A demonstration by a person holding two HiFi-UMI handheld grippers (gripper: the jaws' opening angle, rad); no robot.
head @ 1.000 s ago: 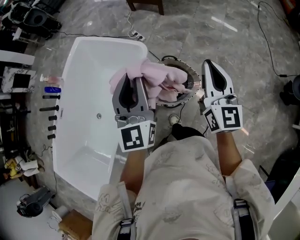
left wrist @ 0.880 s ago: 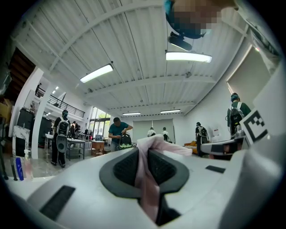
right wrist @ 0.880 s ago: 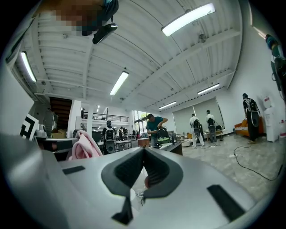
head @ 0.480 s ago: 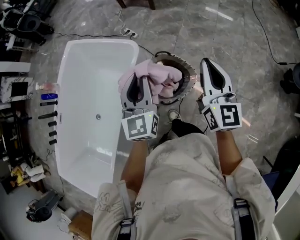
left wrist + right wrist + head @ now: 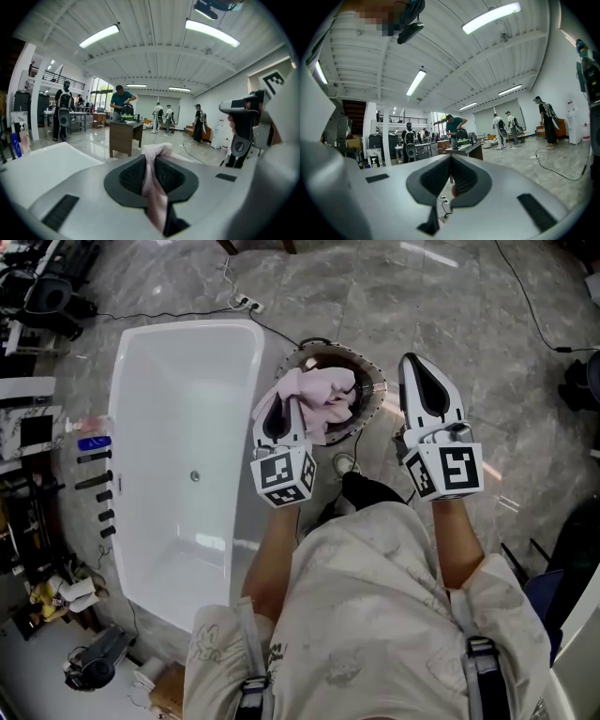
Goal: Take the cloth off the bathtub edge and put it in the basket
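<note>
My left gripper (image 5: 278, 405) is shut on the pink cloth (image 5: 319, 397), which hangs bunched over the round dark basket (image 5: 376, 390) beside the white bathtub (image 5: 164, 409). In the left gripper view a fold of the pink cloth (image 5: 156, 187) is pinched between the black pads (image 5: 130, 175) and sticks up past the tips. My right gripper (image 5: 424, 376) hovers to the right of the basket with its jaws shut and nothing between them; in the right gripper view the pads (image 5: 461, 177) meet at the tips.
The basket stands on the grey marble floor (image 5: 469, 324) just right of the tub's far end. Bottles and dark tools (image 5: 94, 465) lie along the tub's left side. Cables (image 5: 525, 306) trail across the floor. People and a desk (image 5: 124, 136) show far off.
My left gripper has carried the cloth down and to the right, from above the tub's edge to over the basket. The right gripper has barely shifted.
</note>
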